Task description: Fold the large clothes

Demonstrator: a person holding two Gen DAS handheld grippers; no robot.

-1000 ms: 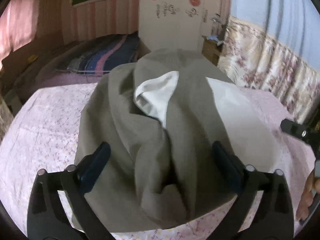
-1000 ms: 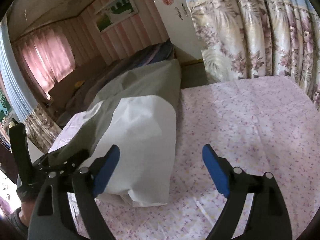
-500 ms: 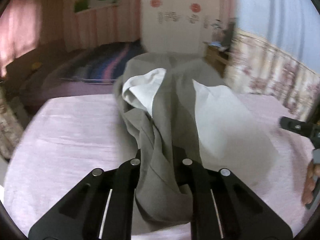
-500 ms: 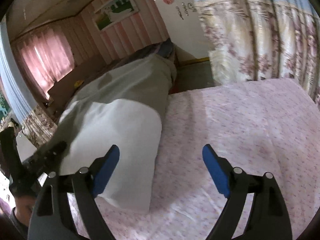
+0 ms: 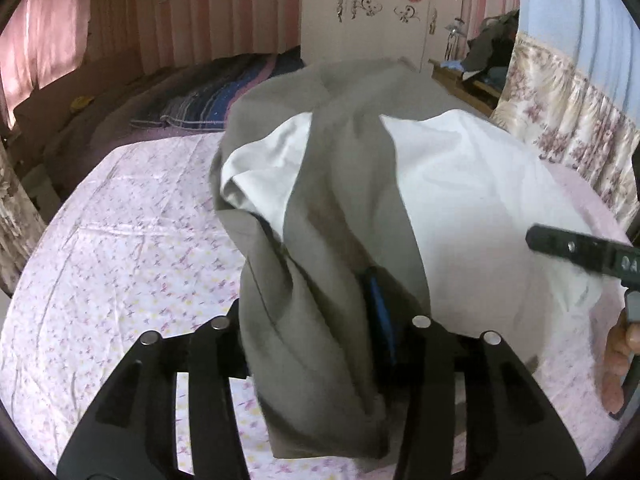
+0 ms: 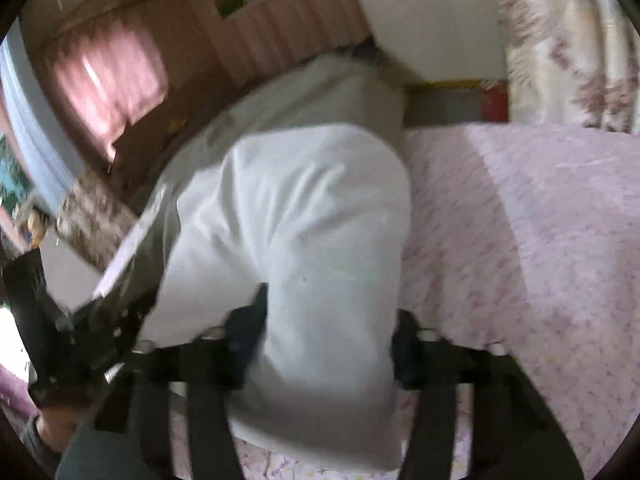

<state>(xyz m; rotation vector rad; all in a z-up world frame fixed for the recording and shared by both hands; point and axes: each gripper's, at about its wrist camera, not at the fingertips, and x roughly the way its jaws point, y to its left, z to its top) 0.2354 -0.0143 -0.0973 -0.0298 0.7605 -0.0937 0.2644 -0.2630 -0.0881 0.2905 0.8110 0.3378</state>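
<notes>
A large grey-olive garment [image 5: 332,184] with a white lining [image 5: 472,200] lies on the bed with a pink flowered sheet [image 5: 120,264]. My left gripper [image 5: 316,312] is shut on a bunched grey fold at its near end. My right gripper [image 6: 324,340] is shut on the white lining [image 6: 312,216] at the near edge; the grey side [image 6: 280,108] stretches away behind it. The view is blurred. The right gripper also shows at the right edge of the left wrist view [image 5: 580,252], and the left one at the lower left of the right wrist view [image 6: 80,332].
A second bed with a striped blanket [image 5: 208,96] stands beyond the sheet. A white wardrobe [image 5: 372,12] and flowered curtains [image 5: 568,120] stand at the back and right. The sheet [image 6: 540,240] spreads to the right of the garment.
Both grippers went from open to shut on the garment. The left one closed first on the grey fold. The right one moved left onto the white lining and closed.
</notes>
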